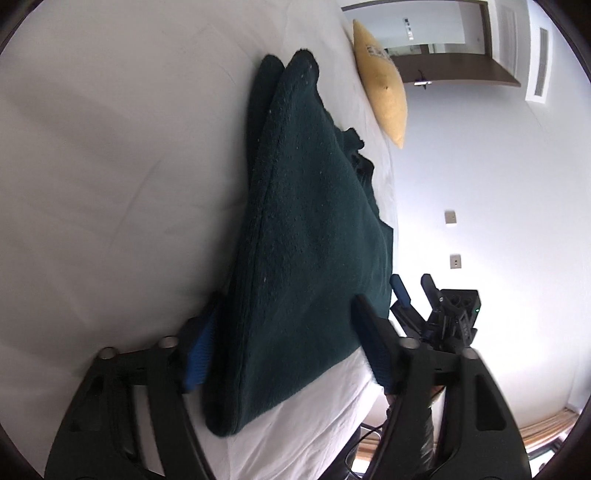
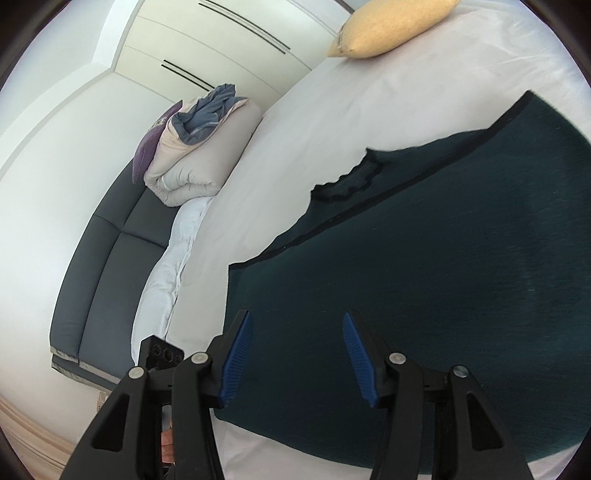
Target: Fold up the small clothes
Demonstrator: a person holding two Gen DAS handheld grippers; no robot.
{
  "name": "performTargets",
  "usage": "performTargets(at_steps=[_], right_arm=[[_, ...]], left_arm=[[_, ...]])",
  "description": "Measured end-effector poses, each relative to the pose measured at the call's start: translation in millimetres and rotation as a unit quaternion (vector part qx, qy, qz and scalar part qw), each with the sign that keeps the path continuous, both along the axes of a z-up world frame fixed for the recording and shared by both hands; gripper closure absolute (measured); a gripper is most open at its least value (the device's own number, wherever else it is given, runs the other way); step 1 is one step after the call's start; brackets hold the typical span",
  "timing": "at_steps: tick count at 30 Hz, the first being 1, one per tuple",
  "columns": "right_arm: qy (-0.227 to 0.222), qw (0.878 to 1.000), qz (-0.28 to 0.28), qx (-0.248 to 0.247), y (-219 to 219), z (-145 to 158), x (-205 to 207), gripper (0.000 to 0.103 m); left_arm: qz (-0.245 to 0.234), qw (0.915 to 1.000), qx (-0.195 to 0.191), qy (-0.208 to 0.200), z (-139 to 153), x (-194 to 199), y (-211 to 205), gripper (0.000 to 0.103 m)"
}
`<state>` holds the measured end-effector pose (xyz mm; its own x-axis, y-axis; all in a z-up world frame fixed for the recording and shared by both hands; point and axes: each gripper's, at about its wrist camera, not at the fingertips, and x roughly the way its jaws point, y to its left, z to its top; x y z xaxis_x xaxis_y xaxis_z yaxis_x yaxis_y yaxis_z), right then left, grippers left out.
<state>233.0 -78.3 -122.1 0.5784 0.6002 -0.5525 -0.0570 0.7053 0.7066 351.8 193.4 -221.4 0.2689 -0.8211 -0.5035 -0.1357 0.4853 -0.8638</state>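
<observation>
A dark green knitted garment (image 1: pixel 306 229) lies folded on the white bed (image 1: pixel 110 166); it also shows in the right wrist view (image 2: pixel 424 277). My left gripper (image 1: pixel 286 301) is open, its jaws wide on either side of the garment's near edge, not closed on it. My right gripper (image 2: pixel 295 319) is open just above the garment's near part, holding nothing. The right gripper also shows in the left wrist view (image 1: pixel 412 282), beside the garment's right edge.
A yellow pillow (image 1: pixel 384 81) lies at the far end of the bed, also in the right wrist view (image 2: pixel 391 27). A folded beige duvet (image 2: pixel 199 147) and a purple cushion (image 2: pixel 147 151) sit on a grey sofa (image 2: pixel 107 258). White wardrobes (image 2: pixel 221 48) stand behind.
</observation>
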Motion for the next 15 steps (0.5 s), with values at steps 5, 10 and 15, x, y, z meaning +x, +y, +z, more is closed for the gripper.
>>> performTargets(at_steps=[5,10,15], right_arm=[[0.012,0.999,0.03,-0.006,21,-6,14,0.048],[0.03,0.998,0.047,-0.015,31,-18,25,0.048],[0.039,0.998,0.045,0.015,17,-32,26,0.048]], left_arm=[[0.012,0.9995,-0.024,0.017,-17,-11,-2,0.08],[0.021,0.9996,-0.012,0.011,-8,-18,-2,0.091],[0.023,0.9994,0.022,-0.015,29,-16,-14,0.092]])
